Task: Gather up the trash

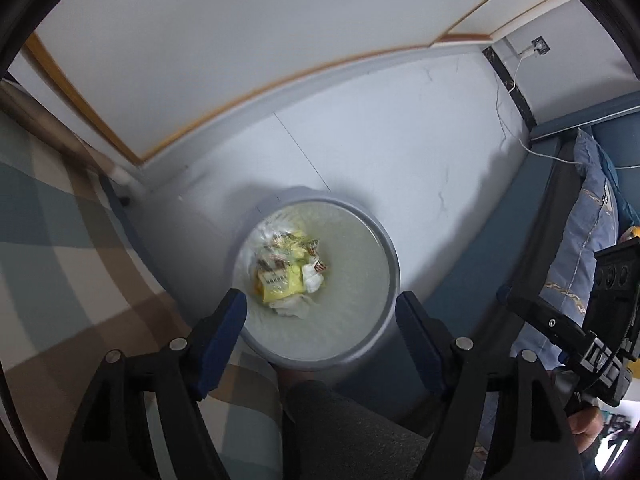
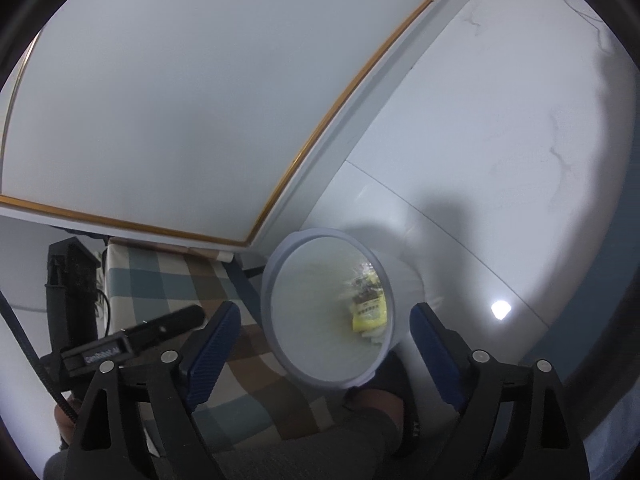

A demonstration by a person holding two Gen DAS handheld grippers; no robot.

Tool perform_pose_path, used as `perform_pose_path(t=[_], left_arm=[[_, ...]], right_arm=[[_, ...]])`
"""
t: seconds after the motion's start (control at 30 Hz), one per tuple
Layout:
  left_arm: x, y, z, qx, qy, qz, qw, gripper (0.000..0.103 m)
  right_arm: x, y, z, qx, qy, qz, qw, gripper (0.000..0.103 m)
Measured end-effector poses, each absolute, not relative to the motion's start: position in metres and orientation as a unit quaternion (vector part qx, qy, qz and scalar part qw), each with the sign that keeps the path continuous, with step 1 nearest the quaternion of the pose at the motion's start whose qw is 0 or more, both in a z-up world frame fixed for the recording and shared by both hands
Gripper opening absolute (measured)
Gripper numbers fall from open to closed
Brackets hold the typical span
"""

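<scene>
Standing over a pale grey waste bin on the white floor, the person holds both tongs above it. Its open mouth faces up at the left gripper, whose blue-padded jaws are spread wide to either side of the rim with nothing between them. At the bottom of the bin lies the trash: yellow wrappers, crumpled white tissue and a few printed scraps, heaped toward one side on the clear liner. The right gripper hangs apart as well, empty, its pads either side of the bin (seen from this side the bin looks tilted, and the yellow wrapper shows deep inside). A checked cloth in brown, teal and cream lies just beside the bin, and a blue pillow sits off on the other side. A grey-clad leg shows below the bin.
</scene>
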State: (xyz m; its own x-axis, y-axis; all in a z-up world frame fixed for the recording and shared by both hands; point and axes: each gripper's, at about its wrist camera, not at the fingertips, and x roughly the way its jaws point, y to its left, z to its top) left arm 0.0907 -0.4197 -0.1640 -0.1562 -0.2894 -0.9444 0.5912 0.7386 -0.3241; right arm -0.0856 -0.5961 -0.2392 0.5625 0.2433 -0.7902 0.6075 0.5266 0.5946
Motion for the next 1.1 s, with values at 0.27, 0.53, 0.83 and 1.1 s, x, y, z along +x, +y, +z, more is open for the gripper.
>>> perform_pose_path(t=[0.27,0.53,0.83,1.1], left_arm=[[0.092,-0.405,-0.137,0.101,0.647,-0.337,0.677,0.081],[0.083,-0.386,-0.105,0.103,0.607,-0.322,0.72,0.081],[0.073,-0.373,-0.073,0.102,0.561,-0.319,0.757,0.081],[0.07,-0.36,-0.06,0.087,0.548,-0.312,0.771,0.081]], right_arm=[[-0.091,-0.588,-0.213,0.449,0.443,-0.124,0.766,0.09],[-0.095,-0.572,-0.188,0.423,0.434,-0.124,0.786,0.092],[-0.101,-0.553,-0.162,0.399,0.428,-0.119,0.802,0.094],[-0.1,-0.538,-0.141,0.386,0.421,-0.111,0.814,0.099]])
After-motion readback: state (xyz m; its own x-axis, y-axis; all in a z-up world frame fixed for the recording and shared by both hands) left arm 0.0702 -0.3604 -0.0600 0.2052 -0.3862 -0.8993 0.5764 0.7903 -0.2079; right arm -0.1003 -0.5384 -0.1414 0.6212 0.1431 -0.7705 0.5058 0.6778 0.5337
